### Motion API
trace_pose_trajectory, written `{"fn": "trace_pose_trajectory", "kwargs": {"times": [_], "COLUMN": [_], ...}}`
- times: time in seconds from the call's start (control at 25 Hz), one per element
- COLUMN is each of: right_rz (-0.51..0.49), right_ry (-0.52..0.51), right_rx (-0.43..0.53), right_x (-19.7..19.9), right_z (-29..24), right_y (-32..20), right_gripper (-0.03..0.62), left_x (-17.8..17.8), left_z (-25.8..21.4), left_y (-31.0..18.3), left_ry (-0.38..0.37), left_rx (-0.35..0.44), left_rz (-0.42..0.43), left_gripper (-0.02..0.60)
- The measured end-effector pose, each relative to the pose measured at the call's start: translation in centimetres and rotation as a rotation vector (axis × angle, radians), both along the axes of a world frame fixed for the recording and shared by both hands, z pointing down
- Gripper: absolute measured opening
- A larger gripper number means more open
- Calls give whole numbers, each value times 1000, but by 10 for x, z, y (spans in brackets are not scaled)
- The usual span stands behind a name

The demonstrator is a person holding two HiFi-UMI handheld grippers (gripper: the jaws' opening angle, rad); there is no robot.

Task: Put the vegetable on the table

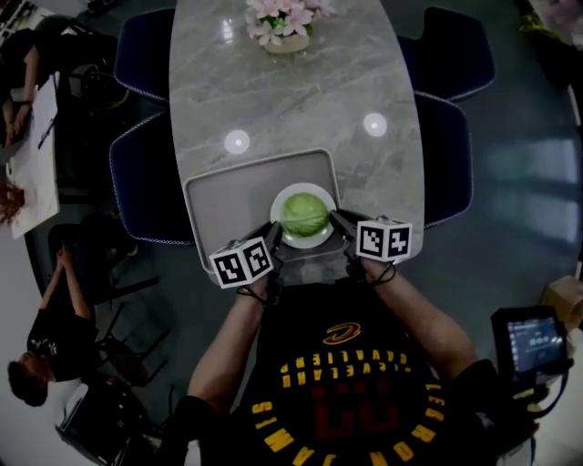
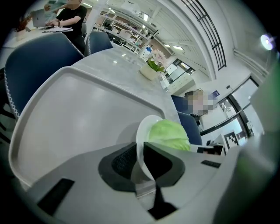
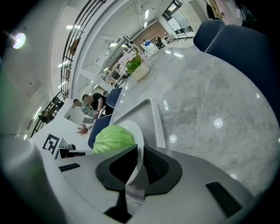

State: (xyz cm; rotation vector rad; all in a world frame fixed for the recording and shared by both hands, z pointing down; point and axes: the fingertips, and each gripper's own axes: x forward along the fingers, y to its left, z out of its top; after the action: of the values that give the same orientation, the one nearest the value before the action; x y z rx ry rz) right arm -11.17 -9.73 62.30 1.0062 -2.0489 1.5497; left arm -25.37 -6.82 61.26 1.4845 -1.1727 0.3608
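A green cabbage (image 1: 304, 213) sits on a white plate (image 1: 284, 234) over the near right part of a grey tray (image 1: 223, 196). My left gripper (image 1: 272, 258) is shut on the plate's near left rim. My right gripper (image 1: 341, 236) is shut on its near right rim. In the left gripper view the plate rim (image 2: 141, 144) runs between the dark pads, with the cabbage (image 2: 168, 134) behind it. The right gripper view shows the same from the other side: the rim (image 3: 138, 144) between the pads and the cabbage (image 3: 113, 138) to the left.
The tray lies at the near end of a long marble table (image 1: 301, 100). A flower pot (image 1: 286, 24) stands at the far end. Dark blue chairs (image 1: 146, 187) line both sides of the table. People sit at a desk at the left (image 1: 27, 109).
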Motion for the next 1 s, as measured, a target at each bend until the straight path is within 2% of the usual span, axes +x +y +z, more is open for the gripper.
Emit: {"fn": "trace_pose_trajectory", "kwargs": {"times": [1.0], "right_rz": [89], "right_ry": [29], "right_rx": [7], "right_x": [199], "right_z": [-19], "right_y": [-14], "right_gripper": [49], "left_x": [196], "left_z": [-17], "left_y": [-24], "left_ry": [32], "left_rx": [11], "left_rz": [70], "left_gripper": [51]}}
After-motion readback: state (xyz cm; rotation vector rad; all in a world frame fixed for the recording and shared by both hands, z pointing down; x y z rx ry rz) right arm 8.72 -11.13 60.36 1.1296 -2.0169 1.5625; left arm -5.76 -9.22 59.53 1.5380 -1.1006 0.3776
